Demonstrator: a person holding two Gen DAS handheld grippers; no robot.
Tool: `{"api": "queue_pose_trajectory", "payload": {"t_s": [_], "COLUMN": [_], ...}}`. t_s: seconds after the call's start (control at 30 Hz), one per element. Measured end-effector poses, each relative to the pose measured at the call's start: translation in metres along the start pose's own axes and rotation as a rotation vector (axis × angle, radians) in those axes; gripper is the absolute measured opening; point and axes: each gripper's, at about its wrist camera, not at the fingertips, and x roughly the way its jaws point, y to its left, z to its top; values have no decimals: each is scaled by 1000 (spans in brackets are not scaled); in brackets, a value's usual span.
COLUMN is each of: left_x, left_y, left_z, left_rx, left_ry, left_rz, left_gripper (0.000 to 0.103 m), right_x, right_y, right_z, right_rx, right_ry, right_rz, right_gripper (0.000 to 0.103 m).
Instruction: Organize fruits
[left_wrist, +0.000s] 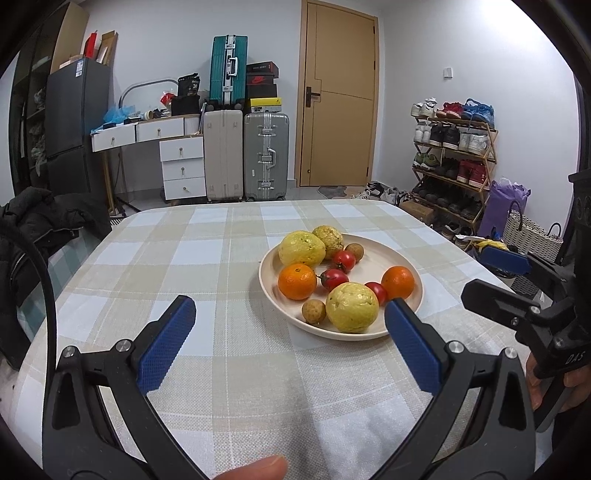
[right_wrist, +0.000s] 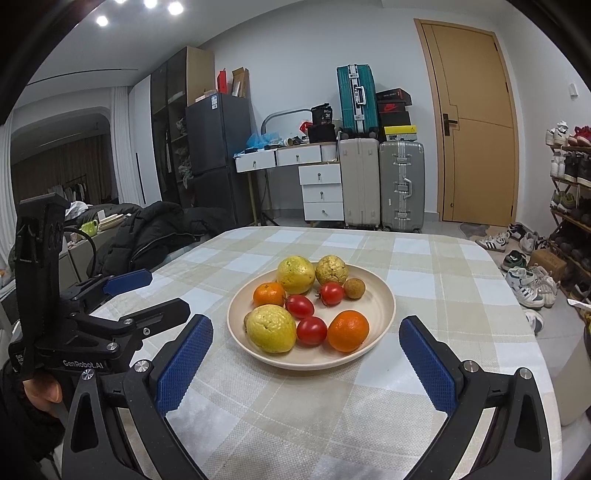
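While both tools hung low over the checked tablecloth (right_wrist: 424, 266), neither had hold of anything. The left gripper (left_wrist: 290, 314) stood with its blue-padded fingers (left_wrist: 166, 343) spread wide apart above bare cloth, its right finger just before the near rim of the plate (left_wrist: 369, 251). The right gripper (right_wrist: 306, 339) was likewise wide open and empty, the plate lying ahead between its two fingers without touching either.

On the cream plate lay all the fruit. From the right wrist view, a large yellow guava (right_wrist: 271, 332) sat at the near left edge, with a cherry tomato (right_wrist: 312, 330) and a mandarin (right_wrist: 348, 330) beside it along the front. Behind them lay a second cherry tomato (right_wrist: 299, 305), a second mandarin (right_wrist: 269, 294) to the left, and a third tomato (right_wrist: 331, 293) with its green stem showing. At the far side two more guavas stood side by side, one smoother (right_wrist: 295, 275) and one rough and browner (right_wrist: 331, 269), with a small brown longan (right_wrist: 354, 288) just to their right. The left wrist view showed another longan (left_wrist: 314, 311) touching the near guava.

A hand (right_wrist: 40, 391) gripped the left tool's handle at the left edge of the right wrist view. Beyond the table stood suitcases (right_wrist: 400, 184), a white drawer unit (right_wrist: 321, 192) and a tan door (right_wrist: 476, 125).
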Motion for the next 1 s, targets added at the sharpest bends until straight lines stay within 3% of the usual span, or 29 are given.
{"api": "queue_pose_trajectory", "payload": {"t_s": [1.0], "left_x": [3], "left_y": [4], "left_z": [0], "left_rx": [-12], "left_ry": [7], "left_rz": [2], "left_gripper": [102], "right_x": [-2], "right_y": [-3], "right_z": [0], "right_rx": [23], "right_ry": [-2], "right_rz": [6], "right_gripper": [103]}}
